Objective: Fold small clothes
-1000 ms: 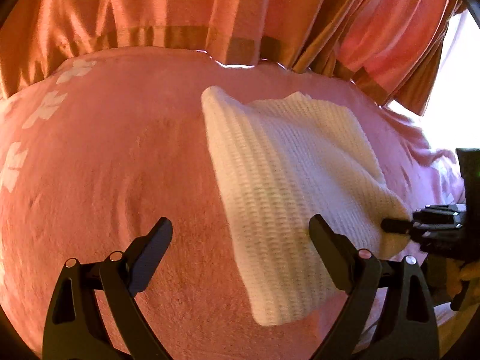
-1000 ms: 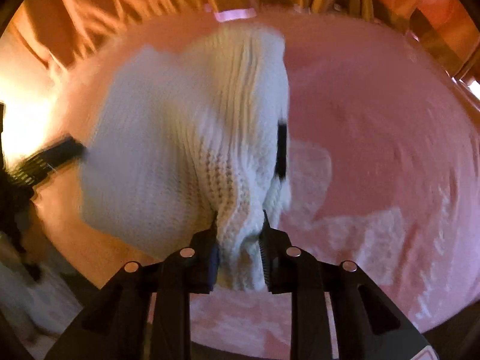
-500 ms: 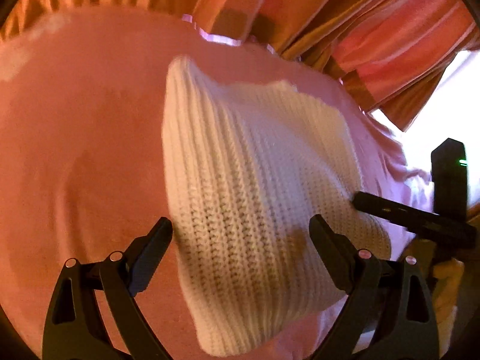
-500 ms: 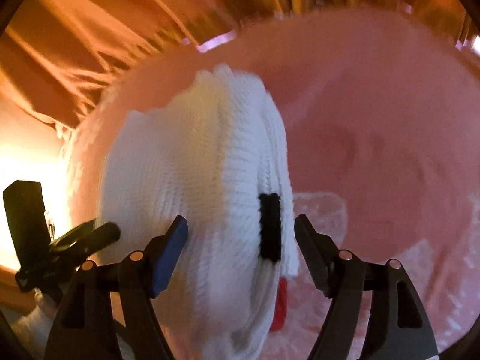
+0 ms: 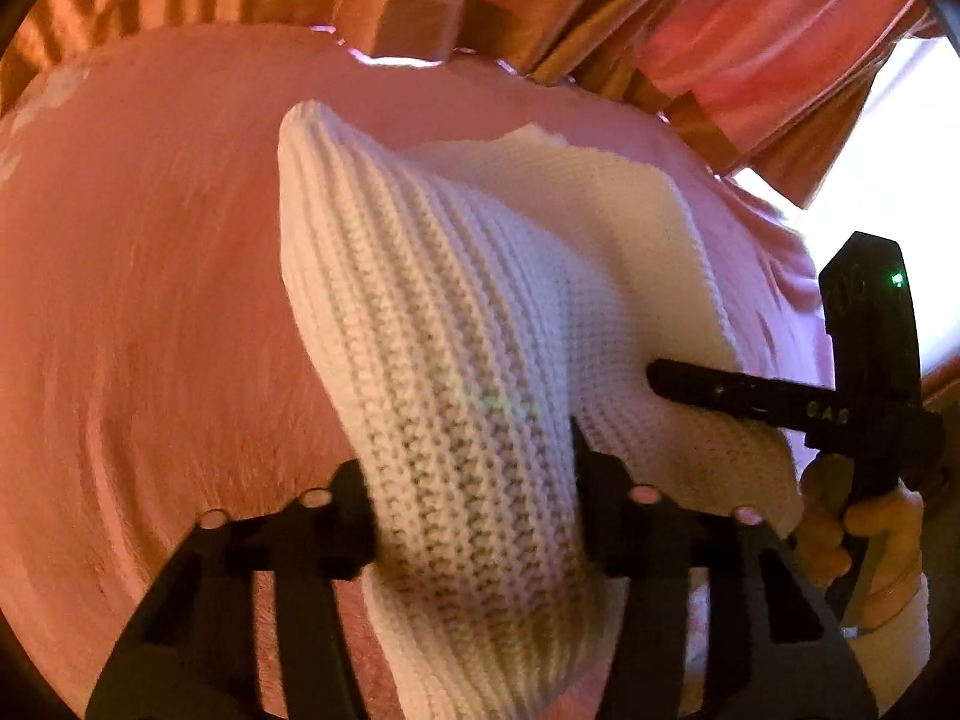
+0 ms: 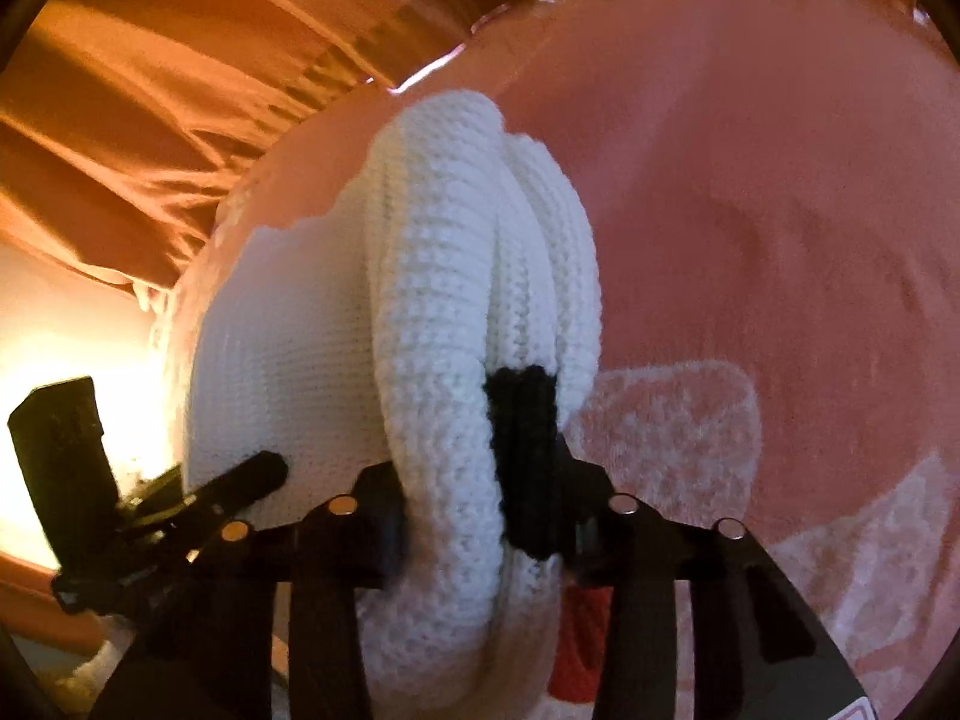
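Observation:
A white knitted garment point(image 5: 456, 324) lies bunched on the pink bedspread point(image 5: 150, 300). My left gripper point(image 5: 474, 504) has its jaws closing on the garment's near ribbed end, and both pads touch the knit. In the right wrist view my right gripper point(image 6: 480, 504) is closing on a thick rolled edge of the white garment point(image 6: 444, 324), next to a black patch point(image 6: 522, 450) and a red patch point(image 6: 579, 630). One of the right gripper's fingers point(image 5: 720, 390) also shows in the left wrist view, lying against the garment's right side, with a hand point(image 5: 864, 528) behind it.
Orange-pink curtains point(image 5: 540, 6) hang behind the bed. Bright window light point(image 5: 900, 180) glares on the right. The bedspread point(image 6: 780, 210) has pale flower patterns point(image 6: 672, 426). The left gripper's body point(image 6: 66, 450) sits at the left edge of the right wrist view.
Both pairs of jaws stood wide half a second ago and have narrowed onto the garment. A second ago the right gripper pinched a fold; it let go and moved to the rolled edge.

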`<state>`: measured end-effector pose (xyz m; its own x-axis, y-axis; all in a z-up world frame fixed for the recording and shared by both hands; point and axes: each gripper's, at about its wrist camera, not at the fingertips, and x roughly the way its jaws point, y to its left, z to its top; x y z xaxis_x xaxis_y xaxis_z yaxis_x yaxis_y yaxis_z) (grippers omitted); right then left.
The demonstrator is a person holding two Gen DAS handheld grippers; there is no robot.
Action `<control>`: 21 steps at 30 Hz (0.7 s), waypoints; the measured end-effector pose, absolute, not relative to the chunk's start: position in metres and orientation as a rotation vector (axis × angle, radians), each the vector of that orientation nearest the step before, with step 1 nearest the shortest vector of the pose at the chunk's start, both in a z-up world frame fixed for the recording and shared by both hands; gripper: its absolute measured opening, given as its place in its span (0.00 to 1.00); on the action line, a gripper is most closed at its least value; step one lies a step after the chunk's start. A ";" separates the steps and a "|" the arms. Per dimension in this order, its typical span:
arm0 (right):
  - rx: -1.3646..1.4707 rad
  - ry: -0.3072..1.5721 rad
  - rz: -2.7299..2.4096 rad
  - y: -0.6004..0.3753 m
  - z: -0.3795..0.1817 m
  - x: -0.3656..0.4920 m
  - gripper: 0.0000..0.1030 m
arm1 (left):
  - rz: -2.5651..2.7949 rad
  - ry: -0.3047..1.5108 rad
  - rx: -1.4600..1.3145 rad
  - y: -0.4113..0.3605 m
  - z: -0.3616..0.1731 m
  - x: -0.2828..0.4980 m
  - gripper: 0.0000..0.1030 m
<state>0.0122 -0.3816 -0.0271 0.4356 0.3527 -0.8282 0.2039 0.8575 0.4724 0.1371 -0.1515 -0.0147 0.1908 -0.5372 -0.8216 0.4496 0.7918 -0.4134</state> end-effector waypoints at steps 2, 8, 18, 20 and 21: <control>0.533 1.108 0.082 -0.374 -0.017 0.012 0.35 | -0.693 1.182 -0.082 -0.150 -0.006 0.140 0.41; 0.480 0.997 0.086 -0.352 0.031 0.005 0.34 | -0.696 1.108 -0.066 -0.138 0.031 0.145 0.40; 0.427 0.614 0.183 -0.279 0.165 -0.010 0.34 | -0.699 0.738 0.013 -0.069 0.173 0.134 0.41; 0.406 0.544 0.208 -0.262 0.188 -0.012 0.34 | -0.689 0.668 0.026 -0.053 0.199 0.131 0.41; 0.397 0.512 0.225 -0.255 0.199 -0.013 0.34 | -0.680 0.637 0.031 -0.045 0.212 0.129 0.41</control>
<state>-0.0128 -0.2547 0.1988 0.8495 0.3059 -0.4298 -0.1103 0.8997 0.4225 0.1293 -0.0448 0.2118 0.5963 -0.5767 -0.5585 0.5954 0.7843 -0.1743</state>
